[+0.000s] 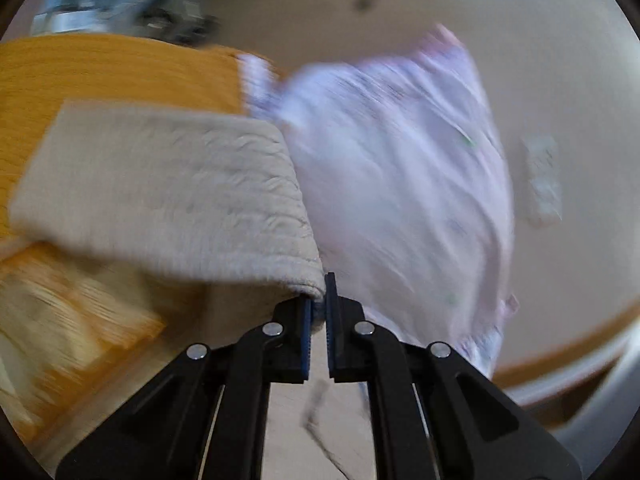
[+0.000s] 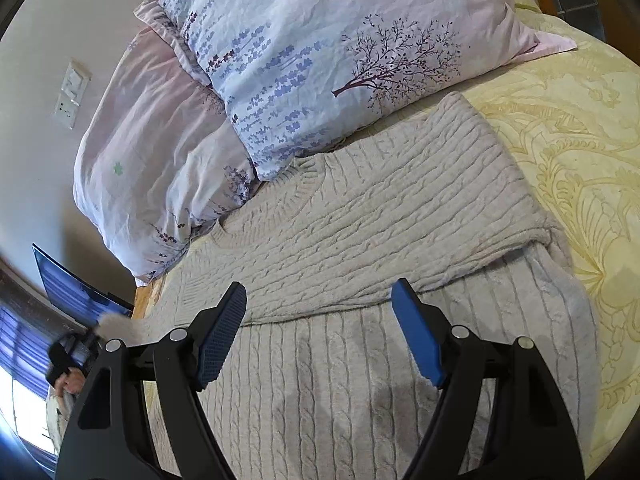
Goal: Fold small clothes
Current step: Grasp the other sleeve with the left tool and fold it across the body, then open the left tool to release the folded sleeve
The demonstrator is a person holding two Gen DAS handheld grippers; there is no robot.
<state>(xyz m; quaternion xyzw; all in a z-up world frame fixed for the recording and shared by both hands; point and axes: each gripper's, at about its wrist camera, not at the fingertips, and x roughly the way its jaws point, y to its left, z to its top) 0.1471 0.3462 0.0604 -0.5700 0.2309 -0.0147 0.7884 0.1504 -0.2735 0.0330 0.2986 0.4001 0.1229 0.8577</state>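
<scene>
A beige cable-knit sweater (image 2: 360,216) lies on the bed, its right sleeve folded across the chest. My right gripper (image 2: 320,304) is open and empty, hovering just above the sweater's body. My left gripper (image 1: 318,304) is shut on the end of the sweater's other sleeve (image 1: 168,188) and holds it lifted off the bed; this view is motion-blurred. The left gripper shows as a blurred dark shape with the sleeve end at the left edge of the right wrist view (image 2: 112,324).
Two floral pillows (image 2: 320,60) lie against the wall at the sweater's neck end, also seen in the left wrist view (image 1: 400,184). A yellow patterned bedspread (image 2: 580,152) covers the bed. A wall switch plate (image 2: 72,94) is on the wall. An orange wooden bed frame (image 1: 112,76) is at left.
</scene>
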